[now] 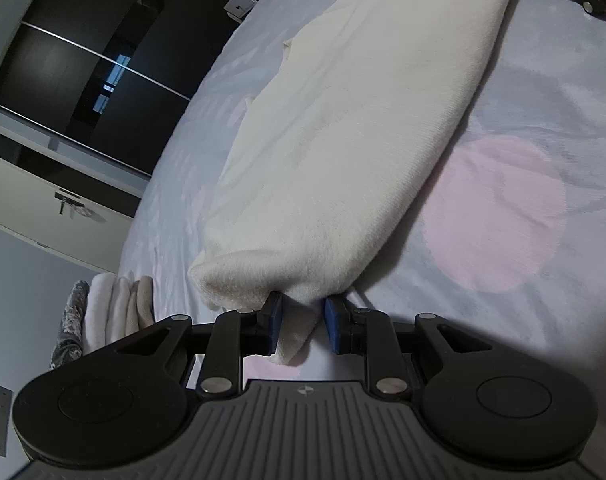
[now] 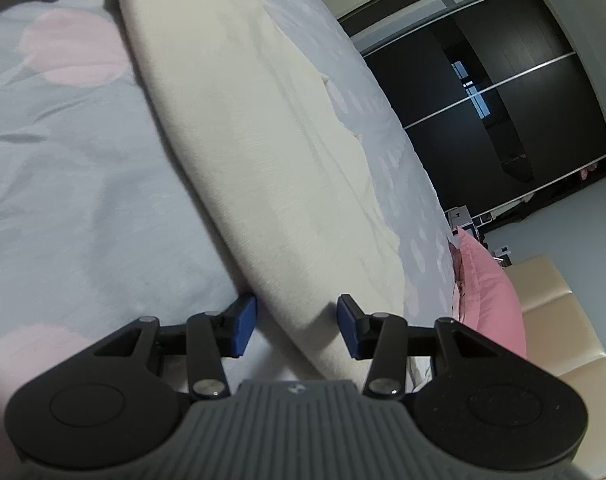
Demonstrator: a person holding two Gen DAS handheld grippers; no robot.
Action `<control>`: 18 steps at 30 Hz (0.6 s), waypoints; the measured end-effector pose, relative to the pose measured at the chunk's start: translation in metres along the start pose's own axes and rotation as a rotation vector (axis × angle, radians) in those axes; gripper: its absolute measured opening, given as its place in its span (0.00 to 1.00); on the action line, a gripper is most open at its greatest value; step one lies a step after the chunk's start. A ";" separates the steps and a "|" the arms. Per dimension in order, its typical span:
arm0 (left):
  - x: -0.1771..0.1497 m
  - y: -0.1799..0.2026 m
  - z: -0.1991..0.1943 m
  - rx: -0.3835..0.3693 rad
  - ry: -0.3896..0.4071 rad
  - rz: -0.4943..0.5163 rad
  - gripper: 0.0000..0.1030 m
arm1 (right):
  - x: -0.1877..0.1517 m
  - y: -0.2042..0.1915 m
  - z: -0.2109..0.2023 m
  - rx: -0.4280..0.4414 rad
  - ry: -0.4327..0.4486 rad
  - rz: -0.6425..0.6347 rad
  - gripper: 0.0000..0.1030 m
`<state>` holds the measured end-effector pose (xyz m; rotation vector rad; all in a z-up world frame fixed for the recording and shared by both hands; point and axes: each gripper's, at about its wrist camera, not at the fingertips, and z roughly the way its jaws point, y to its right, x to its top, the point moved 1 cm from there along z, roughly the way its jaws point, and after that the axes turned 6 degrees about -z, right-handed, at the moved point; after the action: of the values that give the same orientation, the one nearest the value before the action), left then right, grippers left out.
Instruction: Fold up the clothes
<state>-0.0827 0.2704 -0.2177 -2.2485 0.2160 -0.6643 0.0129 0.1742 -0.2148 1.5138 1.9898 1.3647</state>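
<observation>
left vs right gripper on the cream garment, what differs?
The left gripper has a narrower gap than the right gripper, with one pad against a bunched end of the cream garment. The right gripper straddles a wider, flatter end of the folded cloth. Stacked folded clothes sit beside the left; a pink pillow beside the right. Both are open, neither clamped.

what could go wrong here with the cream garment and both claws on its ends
1. The left claw is open and only straddles a corner of the cream garment; closing on so little cloth may let it slip out.
2. The right claw also stands open around the opposite end, so a lift now would leave that end behind and undo the fold.
3. Either claw, closing low, could pinch the bedspread too and drag it.
</observation>
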 end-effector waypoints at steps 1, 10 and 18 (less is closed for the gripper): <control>0.000 0.000 0.001 0.007 0.003 -0.001 0.20 | 0.001 0.001 0.003 -0.004 0.002 0.005 0.47; 0.004 0.001 0.007 0.047 0.025 -0.007 0.20 | 0.008 -0.002 0.017 -0.024 0.026 -0.036 0.27; 0.008 -0.022 -0.004 -0.024 0.025 -0.146 0.04 | 0.014 0.008 0.012 -0.020 0.036 0.034 0.13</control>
<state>-0.0790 0.2805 -0.1965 -2.2957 0.0727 -0.7712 0.0207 0.1924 -0.2099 1.5314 1.9746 1.4310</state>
